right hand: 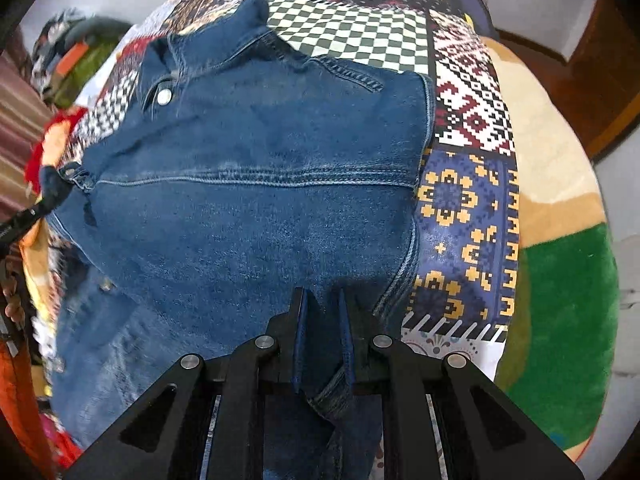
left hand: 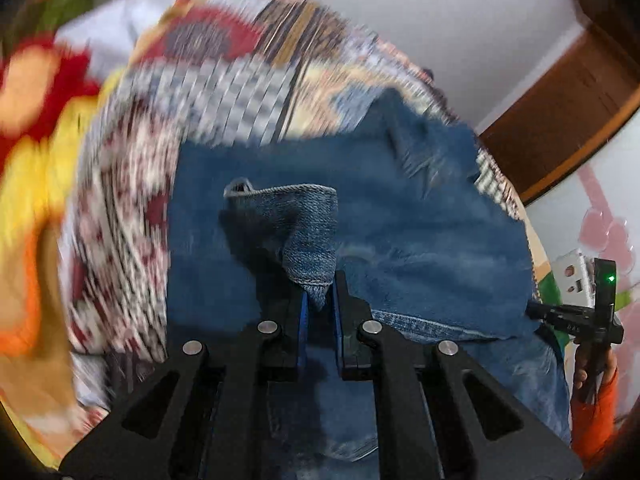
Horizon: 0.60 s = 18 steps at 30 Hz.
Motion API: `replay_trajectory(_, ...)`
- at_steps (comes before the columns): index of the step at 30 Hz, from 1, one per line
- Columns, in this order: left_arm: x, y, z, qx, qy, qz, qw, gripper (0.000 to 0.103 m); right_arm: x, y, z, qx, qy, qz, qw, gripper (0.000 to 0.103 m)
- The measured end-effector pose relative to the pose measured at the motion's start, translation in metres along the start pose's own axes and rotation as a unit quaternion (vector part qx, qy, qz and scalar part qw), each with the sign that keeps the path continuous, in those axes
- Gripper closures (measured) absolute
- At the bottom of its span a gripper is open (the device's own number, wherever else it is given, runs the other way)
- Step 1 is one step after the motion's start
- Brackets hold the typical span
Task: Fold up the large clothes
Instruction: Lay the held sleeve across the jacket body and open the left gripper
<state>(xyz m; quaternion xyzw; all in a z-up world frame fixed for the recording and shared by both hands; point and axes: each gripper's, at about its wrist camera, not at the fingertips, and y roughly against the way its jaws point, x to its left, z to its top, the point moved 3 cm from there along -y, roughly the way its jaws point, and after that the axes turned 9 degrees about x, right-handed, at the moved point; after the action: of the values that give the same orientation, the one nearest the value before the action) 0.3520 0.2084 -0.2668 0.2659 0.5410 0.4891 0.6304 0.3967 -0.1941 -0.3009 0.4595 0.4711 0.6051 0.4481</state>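
A blue denim jacket [right hand: 256, 184] lies spread on a patchwork bedspread [right hand: 464, 216]; its collar and a metal snap button [right hand: 163, 97] are at the far left. My right gripper [right hand: 323, 300] is shut on the jacket's near hem. In the left wrist view my left gripper [left hand: 320, 292] is shut on a corner of the same denim jacket [left hand: 384, 216], a fold of lighter inside fabric [left hand: 304, 224] standing up between the fingers. The right gripper [left hand: 576, 316] shows at the right edge of that view, held by a hand in an orange sleeve.
A plush blanket in beige and green [right hand: 560, 280] lies to the right of the bedspread. A pile of colourful clothes [right hand: 68, 64] sits at the far left. Wooden furniture [left hand: 568, 120] stands against the white wall. The left wrist view is motion-blurred.
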Motion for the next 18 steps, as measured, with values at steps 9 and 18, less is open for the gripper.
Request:
replay_trajectory(9, 0.024, -0.034, -0.038, 0.036, 0.029, -0.001, 0.9990, 0.078, -0.001, 0.002, -0.008, -0.009, -0.001, -0.013, 1.000, 0.091)
replay_trajectory(18, 0.034, -0.040, -0.012, 0.015, 0.086, 0.010, 0.9962, 0.039, -0.002, 0.009, -0.008, -0.006, 0.002, -0.008, 1.000, 0.091)
